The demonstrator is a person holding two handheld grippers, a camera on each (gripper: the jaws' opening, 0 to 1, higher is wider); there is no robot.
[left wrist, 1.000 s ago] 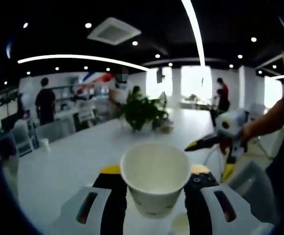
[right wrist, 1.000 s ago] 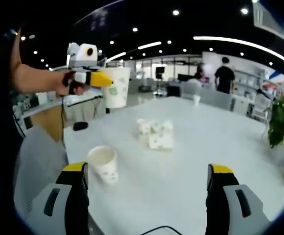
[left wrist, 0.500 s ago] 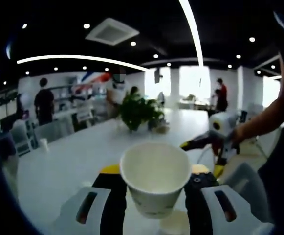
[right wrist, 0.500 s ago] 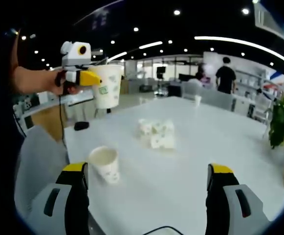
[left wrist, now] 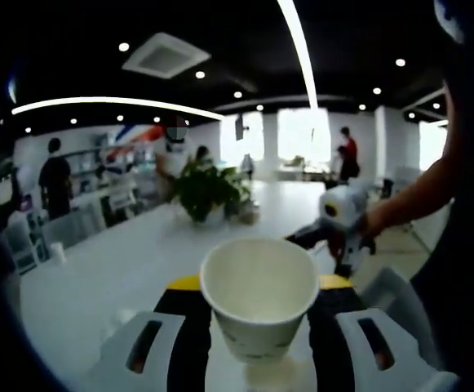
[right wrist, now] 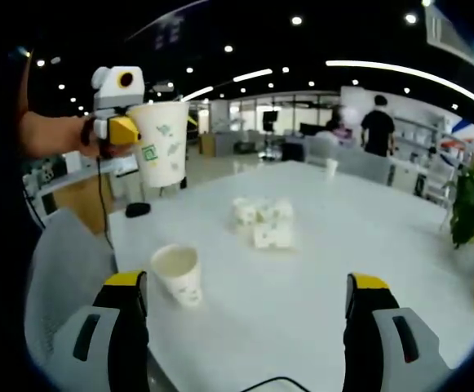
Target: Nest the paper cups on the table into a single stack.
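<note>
My left gripper [left wrist: 257,286] is shut on a white paper cup [left wrist: 259,304] with small green prints, held upright in the air with its mouth open toward the camera. Just below it, the rim of another cup [left wrist: 263,380] peeks out. In the right gripper view the left gripper [right wrist: 139,131] holds that cup [right wrist: 161,144] high at the upper left, above the table. One cup [right wrist: 178,274] stands upright alone near the table's near edge. Several more cups [right wrist: 263,222] sit clustered mid-table. My right gripper [right wrist: 246,282] is open with nothing between its jaws; it also appears as the right gripper [left wrist: 310,237].
A long white table [right wrist: 359,237] stretches away. A potted plant [right wrist: 470,206] stands at its right side, seen too as the plant [left wrist: 205,189]. A small black object [right wrist: 137,209] lies near the left edge. A grey chair [right wrist: 65,255] is at the left. People stand far back.
The left gripper and its cup have drifted left and tilted closer to the right gripper's camera. In the left gripper view the lower cup has slid beneath the held cup.
</note>
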